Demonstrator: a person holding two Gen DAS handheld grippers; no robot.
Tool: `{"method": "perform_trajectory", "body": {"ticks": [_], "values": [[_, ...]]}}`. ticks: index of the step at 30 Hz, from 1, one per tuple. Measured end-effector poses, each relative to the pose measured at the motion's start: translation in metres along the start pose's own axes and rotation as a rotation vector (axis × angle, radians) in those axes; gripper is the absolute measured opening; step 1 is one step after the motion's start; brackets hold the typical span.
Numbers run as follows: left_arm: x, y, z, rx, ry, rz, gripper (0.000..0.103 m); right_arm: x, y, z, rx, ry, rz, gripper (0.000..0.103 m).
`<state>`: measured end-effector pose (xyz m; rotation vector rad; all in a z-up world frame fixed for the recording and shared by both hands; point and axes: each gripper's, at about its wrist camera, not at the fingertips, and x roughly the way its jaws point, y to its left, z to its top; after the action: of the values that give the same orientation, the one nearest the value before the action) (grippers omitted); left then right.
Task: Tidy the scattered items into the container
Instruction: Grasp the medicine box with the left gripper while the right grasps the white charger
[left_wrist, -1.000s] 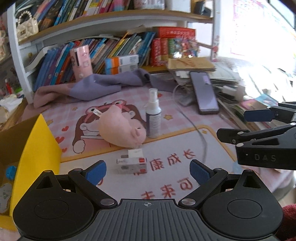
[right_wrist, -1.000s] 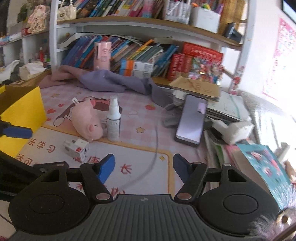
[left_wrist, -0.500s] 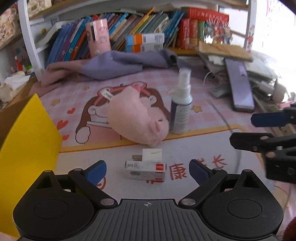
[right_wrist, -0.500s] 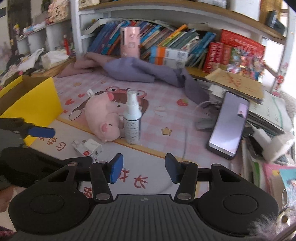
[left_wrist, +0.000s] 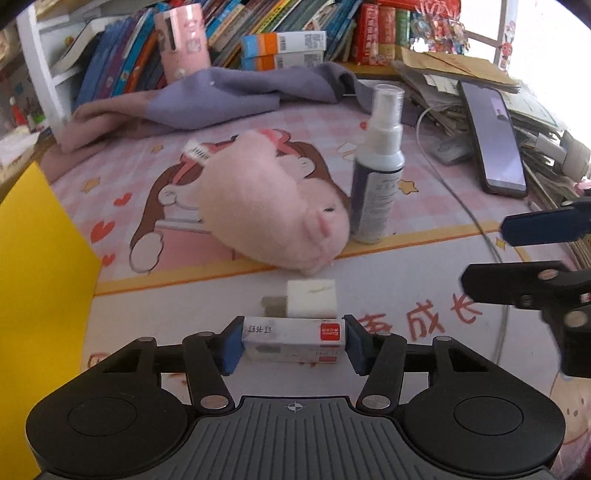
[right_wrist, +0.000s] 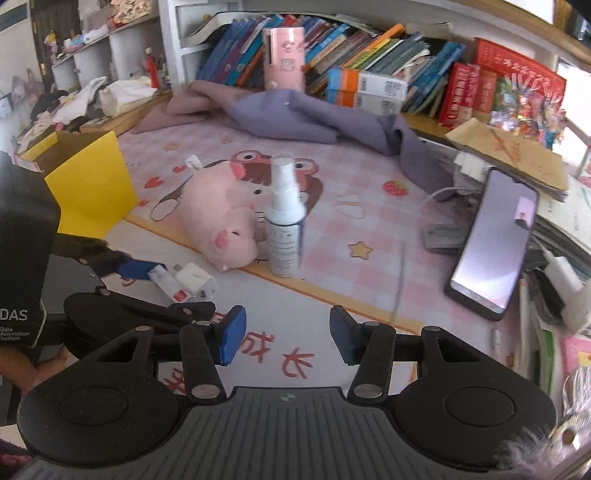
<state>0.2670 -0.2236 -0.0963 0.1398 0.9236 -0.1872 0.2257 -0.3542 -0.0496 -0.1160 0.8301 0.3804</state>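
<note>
The staple box (left_wrist: 293, 339) is now sitting between the blue pads of our left gripper (left_wrist: 291, 343), which is clamping it at both short ends; half a second ago those pads were standing wide apart with the box lying free on the table (left_wrist: 406, 295) ahead of them. We are seeing the box low on the pink cartoon mat, just in front of a white charger cube (left_wrist: 312, 302) that is touching or nearly touching its far side. Our right gripper (right_wrist: 284, 339) has come lower and nearer the mat than before, its fingers standing apart with nothing between them.

The yellow container (right_wrist: 88, 184) is standing at the left edge of the mat, well apart from the box. From the right wrist view we are seeing only its open top and brown inner wall, so we cannot tell what is lying inside.

On the mat we are counting one staple box, one charger cube, one pink plush pig (left_wrist: 273, 214) and one spray bottle (left_wrist: 376, 166), the bottle upright just beside the pig's snout. One phone (right_wrist: 495, 243) is lying on the paper stack to the right.
</note>
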Motion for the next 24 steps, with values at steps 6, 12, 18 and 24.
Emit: {"method": "perform_trajectory", "body": {"ticks": [6, 12, 18, 24], "values": [[-0.029, 0.021, -0.010, -0.062, 0.006, 0.032, 0.053, 0.025, 0.016, 0.008, -0.028, 0.044, 0.105, 0.049], [-0.057, 0.039, -0.019, -0.143, 0.011, 0.084, 0.053, 0.060, 0.036, 0.020, -0.038, 0.092, 0.184, 0.045], [-0.079, 0.046, -0.019, -0.187, -0.012, 0.110, 0.053, 0.087, 0.054, 0.027, -0.128, 0.127, 0.216, 0.045], [-0.090, 0.046, -0.017, -0.207, -0.038, 0.129, 0.053, 0.098, 0.066, 0.027, -0.228, 0.106, 0.187, 0.035]]}}
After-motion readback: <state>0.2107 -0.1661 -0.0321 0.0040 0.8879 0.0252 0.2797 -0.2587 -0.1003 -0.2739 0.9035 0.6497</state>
